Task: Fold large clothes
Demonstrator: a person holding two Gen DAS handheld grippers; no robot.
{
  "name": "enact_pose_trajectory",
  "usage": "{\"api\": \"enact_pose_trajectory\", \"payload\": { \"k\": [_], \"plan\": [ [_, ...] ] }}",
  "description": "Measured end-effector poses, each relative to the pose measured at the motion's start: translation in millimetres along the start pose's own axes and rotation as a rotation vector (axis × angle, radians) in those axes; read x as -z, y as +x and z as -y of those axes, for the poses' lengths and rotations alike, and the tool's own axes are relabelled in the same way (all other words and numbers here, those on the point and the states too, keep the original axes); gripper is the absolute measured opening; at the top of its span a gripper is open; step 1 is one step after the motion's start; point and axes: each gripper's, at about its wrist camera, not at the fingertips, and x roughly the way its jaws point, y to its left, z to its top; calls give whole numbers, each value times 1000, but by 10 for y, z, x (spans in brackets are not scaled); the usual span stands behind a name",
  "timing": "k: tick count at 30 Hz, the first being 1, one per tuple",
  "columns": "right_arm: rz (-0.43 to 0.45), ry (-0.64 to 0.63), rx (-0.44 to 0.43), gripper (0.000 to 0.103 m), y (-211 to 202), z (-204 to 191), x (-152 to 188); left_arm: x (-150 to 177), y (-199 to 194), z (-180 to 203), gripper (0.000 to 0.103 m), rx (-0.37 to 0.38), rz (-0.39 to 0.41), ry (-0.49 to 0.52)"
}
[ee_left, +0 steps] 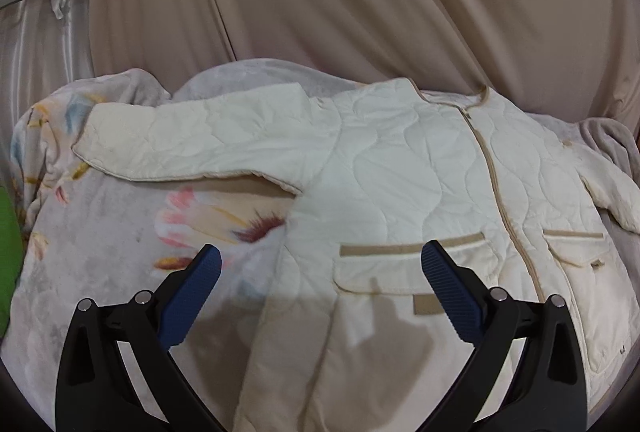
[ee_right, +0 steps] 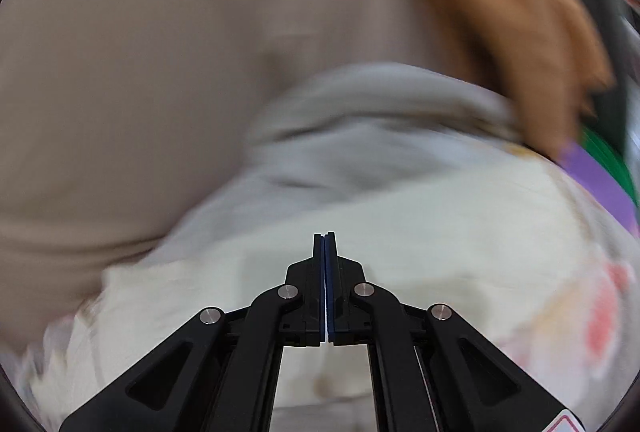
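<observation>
On the floral blanket (ee_left: 100,244) your cream quilted jacket (ee_left: 400,167) lies spread flat, left gripper (ee_left: 320,256) gaping wide above its hem, right gripper (ee_right: 325,238) pressed closed on nothing visible, so grabbing one slippery layer risks dragging it askew.

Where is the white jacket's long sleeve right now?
In the left wrist view, the jacket lies spread flat on the floral blanket. Its sleeve stretches out to the left, beyond the open left gripper.
</observation>
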Motion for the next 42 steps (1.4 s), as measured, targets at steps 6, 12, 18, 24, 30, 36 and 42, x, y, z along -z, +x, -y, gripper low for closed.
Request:
{"api": "enact_pose_trajectory", "payload": {
  "k": [6,12,18,24,30,36,42],
  "plan": [
    [-106,-290,-190,7,293,-1784,571,-53,-146,-172,98,-1,37,-41],
    [-189,-134,115,40,447,-469,827,88,-147,-398,98,-36,30,-47],
    [-158,233,461,50,-320,1739,853,142,40,-246,98,-2,-1,-40],
    [-116,386,427,50,-424,2442,685,119,42,103,98,67,-11,-20],
    [-29,332,353,11,-129,1964,314,73,-84,118,98,36,9,14],
    [14,1,41,7,65,-58,41,-29,-64,-47,98,-1,22,-22],
    [-147,-344,-286,8,430,-2412,853,-192,-21,-2,98,77,33,-62]
  ]
}}
